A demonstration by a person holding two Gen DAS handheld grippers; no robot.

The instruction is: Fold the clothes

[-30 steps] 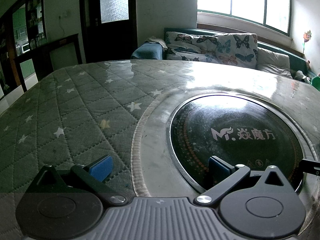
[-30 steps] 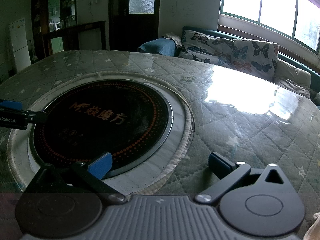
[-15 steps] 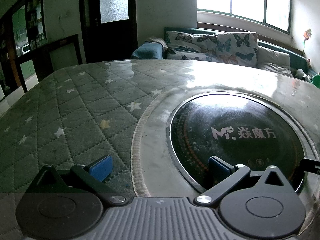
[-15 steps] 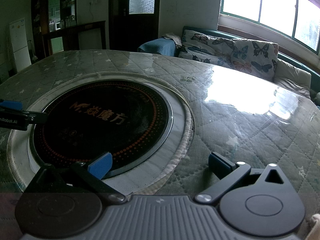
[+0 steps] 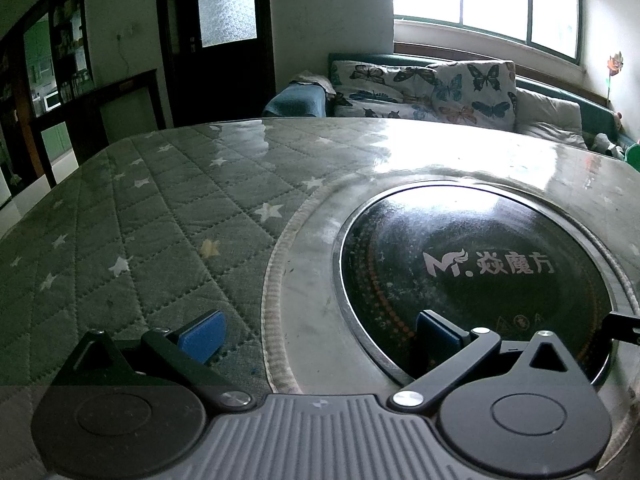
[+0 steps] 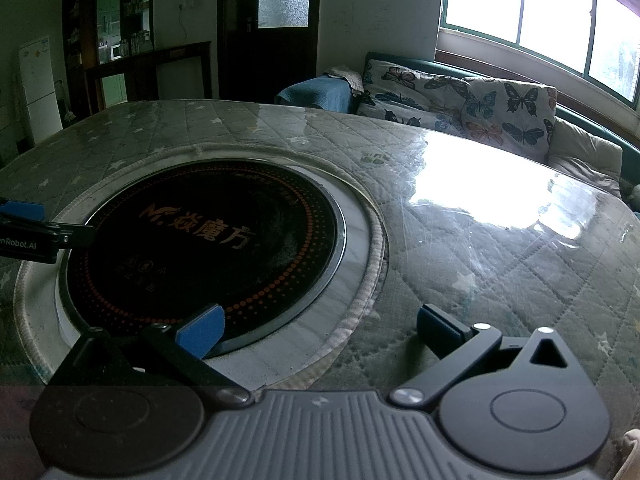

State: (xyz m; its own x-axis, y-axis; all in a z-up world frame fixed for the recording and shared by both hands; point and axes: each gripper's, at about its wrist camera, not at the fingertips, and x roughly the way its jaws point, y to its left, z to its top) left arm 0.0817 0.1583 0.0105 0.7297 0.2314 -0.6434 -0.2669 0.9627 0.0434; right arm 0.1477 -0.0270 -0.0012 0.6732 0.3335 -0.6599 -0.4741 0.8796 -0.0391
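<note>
Nothing has shifted over the last second: both tongs stay parked, so folding has not begun. The left tongs [image 5: 318, 330] and right tongs [image 6: 318, 326] gape wide, holding nothing. Ahead lie the cooktop [image 5: 472, 276] and quilted table cover [image 6: 500, 248]. No clothes are in view.

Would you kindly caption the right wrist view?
Open right gripper hovering over round black cooktop in quilted table; no clothes visible.
</note>
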